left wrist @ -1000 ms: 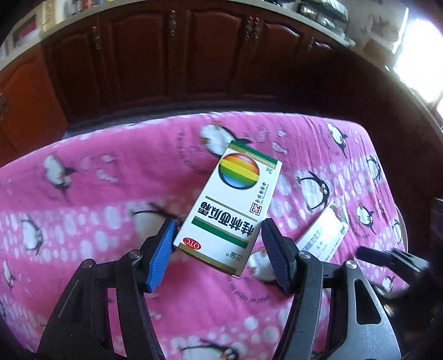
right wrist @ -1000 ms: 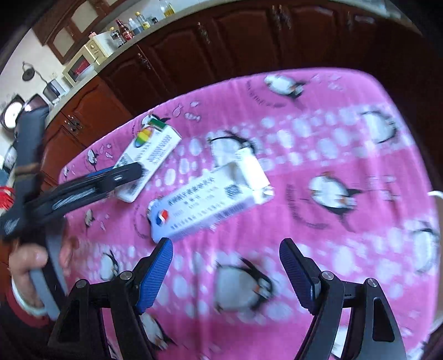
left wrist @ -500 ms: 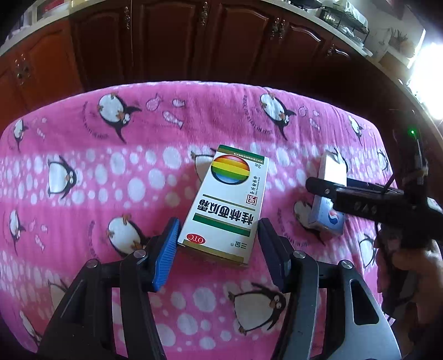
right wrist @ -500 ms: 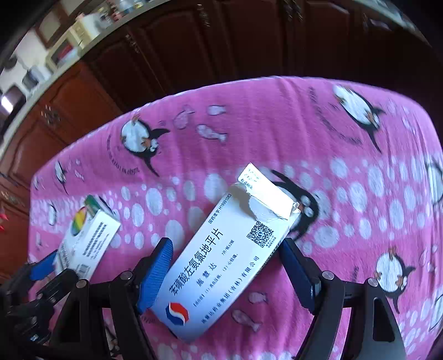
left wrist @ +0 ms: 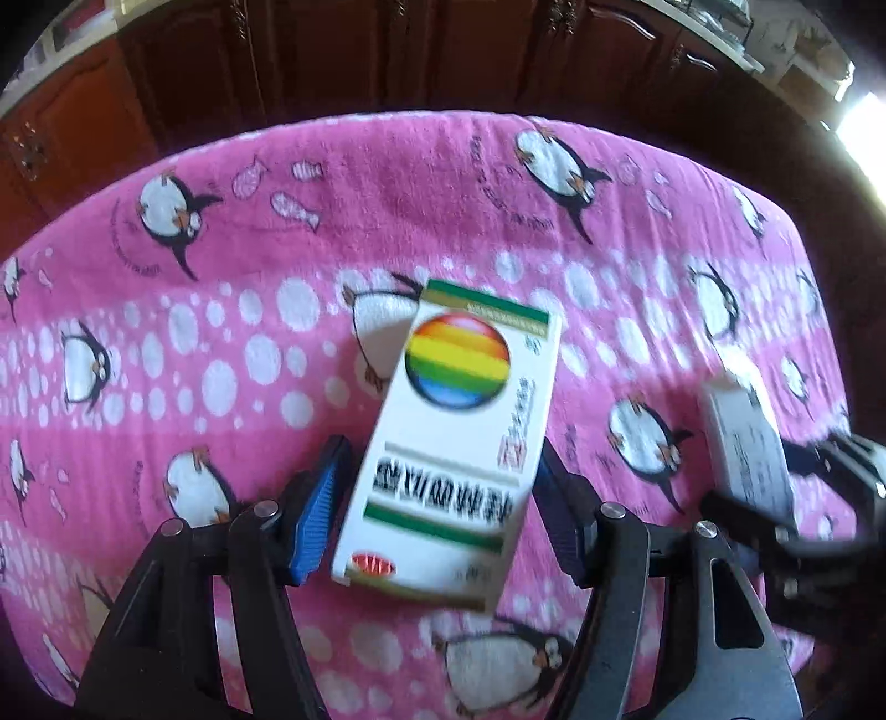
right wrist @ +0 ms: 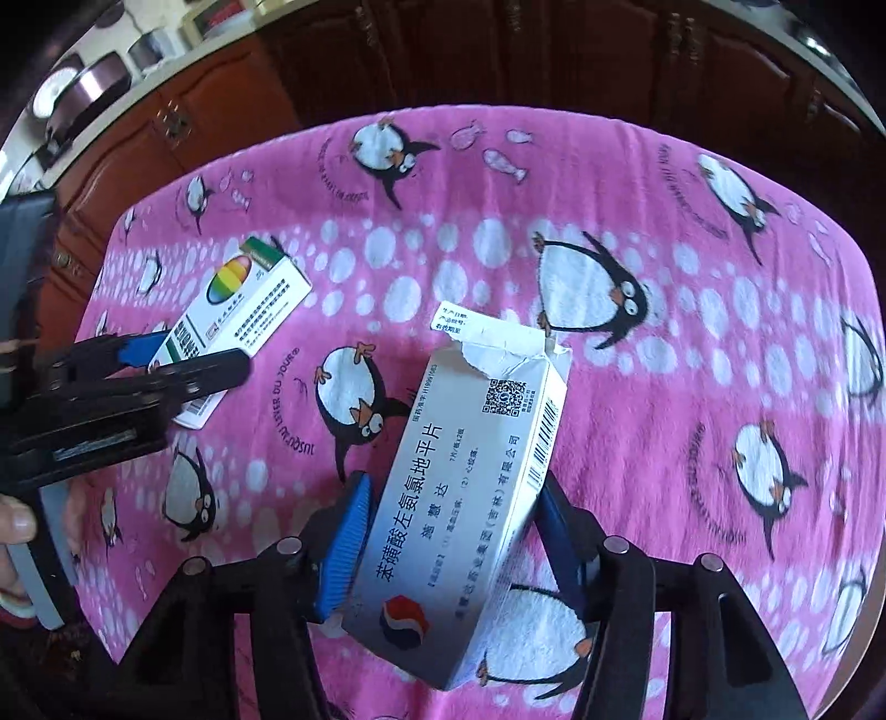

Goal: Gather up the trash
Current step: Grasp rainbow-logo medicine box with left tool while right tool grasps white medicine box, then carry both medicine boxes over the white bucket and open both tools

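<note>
Dark wooden cabinets point(left wrist: 343, 50) line the room behind a bench covered with a pink penguin-print blanket point(left wrist: 387, 183).

From the left wrist view we see the left gripper point(left wrist: 437, 515) with its blue-padded fingers point(left wrist: 315, 520) on either side of a white medicine box with a rainbow ball point(left wrist: 454, 437), which lies near the middle of the bench. A clear gap shows between the left pad and the box, and the jaws are opening, so the box is between them but not pressed. This view is blurred, and at its right edge it catches only the end of the second box and part of the other gripper.

Our right wrist view gives that second box in full: a silver-white medicine box with a torn-open flap point(right wrist: 470, 476), a QR code and a barcode. The right gripper point(right wrist: 448, 543) has it between the fingers point(right wrist: 343, 548), the jaws closing, both pads seeming to touch its sides. Here the rainbow box appears toward the bench's left edge, with the left gripper and part of a hand point(right wrist: 16, 520) beside it.
</note>
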`<move>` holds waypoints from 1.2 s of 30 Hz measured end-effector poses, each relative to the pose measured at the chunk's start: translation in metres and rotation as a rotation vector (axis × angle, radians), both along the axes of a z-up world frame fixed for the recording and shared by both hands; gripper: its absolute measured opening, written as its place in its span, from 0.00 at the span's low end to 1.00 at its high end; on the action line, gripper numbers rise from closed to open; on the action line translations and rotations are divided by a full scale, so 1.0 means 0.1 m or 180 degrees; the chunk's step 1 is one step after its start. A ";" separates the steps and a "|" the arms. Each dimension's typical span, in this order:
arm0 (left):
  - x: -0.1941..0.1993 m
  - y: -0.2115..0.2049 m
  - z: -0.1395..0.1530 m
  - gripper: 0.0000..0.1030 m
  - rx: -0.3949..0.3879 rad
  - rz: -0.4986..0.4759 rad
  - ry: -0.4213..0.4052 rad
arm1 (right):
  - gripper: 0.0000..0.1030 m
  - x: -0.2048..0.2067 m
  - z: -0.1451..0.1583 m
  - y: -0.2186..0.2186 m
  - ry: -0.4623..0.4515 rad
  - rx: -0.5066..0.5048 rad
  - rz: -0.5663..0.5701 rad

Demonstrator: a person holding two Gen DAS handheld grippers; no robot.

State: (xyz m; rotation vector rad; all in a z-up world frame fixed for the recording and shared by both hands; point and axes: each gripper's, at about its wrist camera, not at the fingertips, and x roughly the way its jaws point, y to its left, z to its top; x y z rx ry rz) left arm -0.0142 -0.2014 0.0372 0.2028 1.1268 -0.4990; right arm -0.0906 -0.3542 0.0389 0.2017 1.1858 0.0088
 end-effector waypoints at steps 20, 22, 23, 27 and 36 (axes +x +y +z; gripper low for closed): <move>-1.02 -0.44 0.80 0.47 -0.0295 -0.0435 -0.0567 | 0.50 -1.02 0.71 -0.39 -0.0639 0.0046 -0.0396; -1.13 -0.62 0.88 0.47 -0.0338 -0.0528 -0.0593 | 0.50 -1.18 0.80 -0.48 -0.0699 0.0016 -0.0466; -1.22 -0.72 0.94 0.47 -0.0372 -0.0593 -0.0616 | 0.50 -1.30 0.85 -0.56 -0.0724 -0.0004 -0.0506; -1.46 -1.04 1.09 0.47 -0.0471 -0.0819 -0.0652 | 0.50 -1.69 0.99 -0.82 -0.0795 -0.0129 -0.0705; -2.04 -2.05 1.19 0.47 -0.0670 -0.1427 -0.0450 | 0.50 -2.63 1.06 -1.68 -0.0785 -0.0299 -0.1397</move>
